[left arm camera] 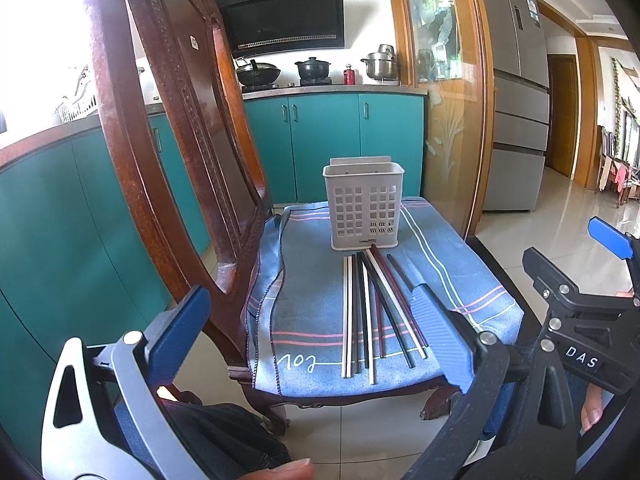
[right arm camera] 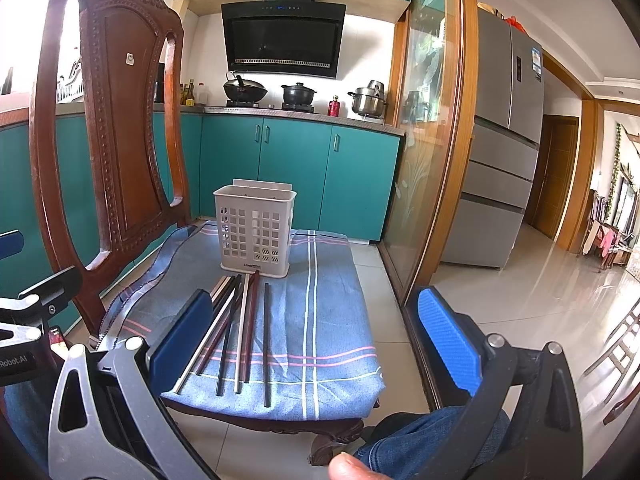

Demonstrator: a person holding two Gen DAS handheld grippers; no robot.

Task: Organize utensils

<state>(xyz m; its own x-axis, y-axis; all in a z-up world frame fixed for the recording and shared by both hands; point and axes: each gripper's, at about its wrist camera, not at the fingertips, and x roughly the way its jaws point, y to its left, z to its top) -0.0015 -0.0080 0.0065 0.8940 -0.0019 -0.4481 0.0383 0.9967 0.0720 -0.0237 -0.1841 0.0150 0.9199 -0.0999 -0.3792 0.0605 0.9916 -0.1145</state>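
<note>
Several chopsticks (left arm camera: 372, 312), white, black and dark red, lie side by side on a blue striped cloth (left arm camera: 304, 308) over a chair seat. A grey perforated utensil holder (left arm camera: 363, 208) stands upright at the seat's far end, just behind the chopstick tips. My left gripper (left arm camera: 316, 332) is open and empty, held in front of the seat's near edge. In the right wrist view the chopsticks (right arm camera: 240, 332) and the holder (right arm camera: 255, 230) show again; my right gripper (right arm camera: 316, 336) is open and empty above the near part of the cloth (right arm camera: 320, 320).
The carved wooden chair back (left arm camera: 176, 128) rises on the left of the seat. Teal kitchen cabinets (left arm camera: 332, 140) and a stove with pots stand behind. A glass sliding door (right arm camera: 428, 140) and a fridge (right arm camera: 504, 140) are on the right. The floor is tiled.
</note>
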